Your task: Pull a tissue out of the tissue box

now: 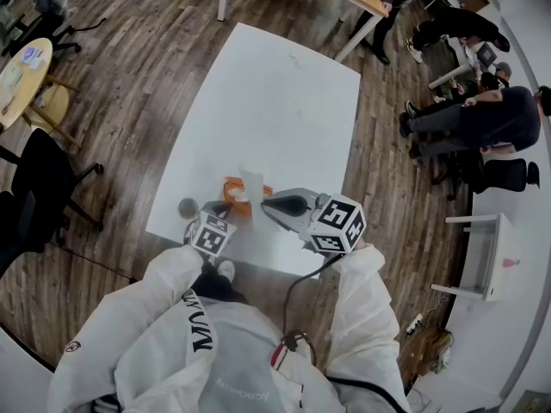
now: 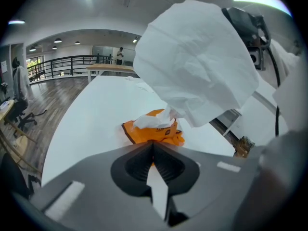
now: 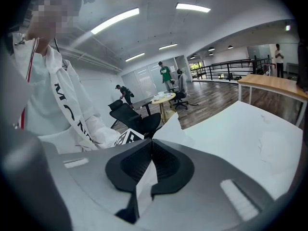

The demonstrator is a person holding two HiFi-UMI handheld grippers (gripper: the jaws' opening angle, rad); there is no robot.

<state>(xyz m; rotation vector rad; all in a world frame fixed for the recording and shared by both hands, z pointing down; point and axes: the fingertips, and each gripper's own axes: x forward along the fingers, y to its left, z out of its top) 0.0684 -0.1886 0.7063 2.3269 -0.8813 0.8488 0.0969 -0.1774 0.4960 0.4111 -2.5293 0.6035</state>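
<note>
right gripper (image 3: 151, 141) is clamped on the tissue (image 2: 197, 66), left gripper (image 2: 153, 146) has its jaws together by the orange tissue box (image 2: 154, 131). sheet looks light, floppy and easy to tear, so i'd pinch a bunched bit.

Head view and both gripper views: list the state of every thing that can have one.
Orange soft tissue pack: lying on the white table, open, next tissue poking out.
White tissue: held up above the pack, its lower tip at the opening.
Left gripper: shut on the pack's near edge.
Right gripper: shut on the white tissue.
</note>
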